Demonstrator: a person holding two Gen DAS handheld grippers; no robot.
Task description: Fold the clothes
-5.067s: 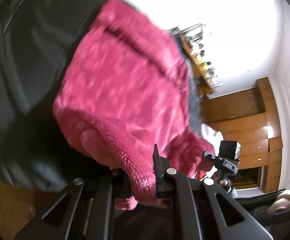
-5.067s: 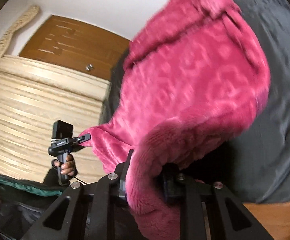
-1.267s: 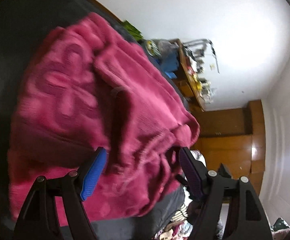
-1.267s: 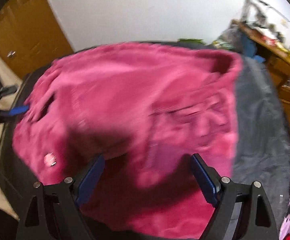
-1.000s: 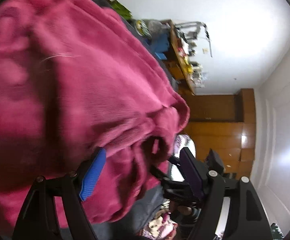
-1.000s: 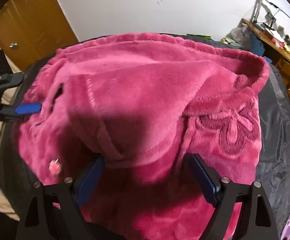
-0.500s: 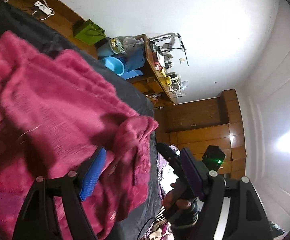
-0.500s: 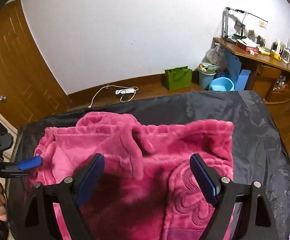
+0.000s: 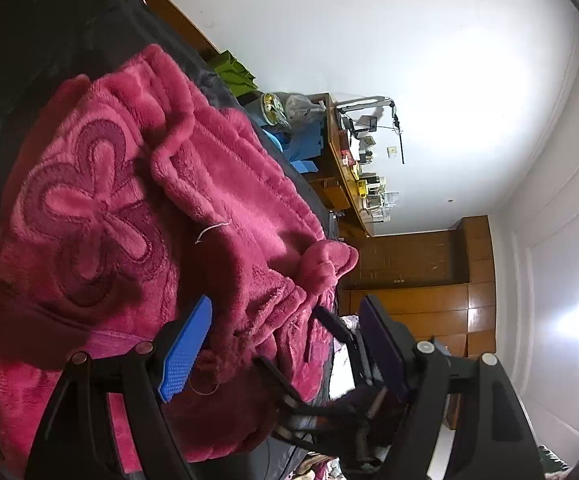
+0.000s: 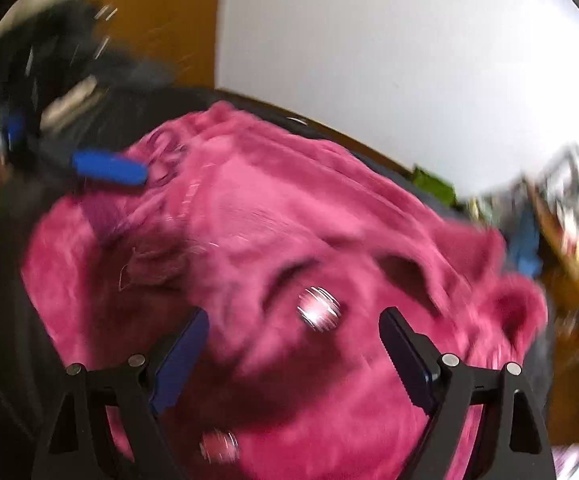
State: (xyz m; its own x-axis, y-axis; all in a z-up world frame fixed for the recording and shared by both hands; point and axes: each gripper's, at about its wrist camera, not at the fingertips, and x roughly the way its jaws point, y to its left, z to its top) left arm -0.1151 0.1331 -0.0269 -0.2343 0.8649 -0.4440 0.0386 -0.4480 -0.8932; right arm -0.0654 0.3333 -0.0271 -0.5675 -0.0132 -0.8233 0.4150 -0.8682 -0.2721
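Observation:
A fluffy magenta garment (image 9: 129, 208) with an embossed flower lies bunched on a dark cloth-covered surface (image 9: 49, 40). My left gripper (image 9: 285, 320) is open, its blue pads held just over the garment's near folds. The right wrist view is blurred: the same garment (image 10: 289, 240) fills it, with a shiny button (image 10: 318, 309) between the open jaws of my right gripper (image 10: 293, 332). The left gripper's blue pad (image 10: 107, 168) shows at the garment's far left edge. The right gripper's black frame (image 9: 329, 360) shows beyond the left jaws.
A cluttered wooden desk (image 9: 349, 184) stands by the white wall, with a blue tub and bags (image 9: 289, 136) and a green bag (image 9: 237, 72) on the floor beside it. Wooden cabinets (image 9: 409, 280) lie beyond. More clothes (image 9: 329, 468) sit at the bottom edge.
Both grippers let go of the garment seconds ago and stay open. In the last half second both have dropped closer to it; the right one is swinging fast, blurring its view.

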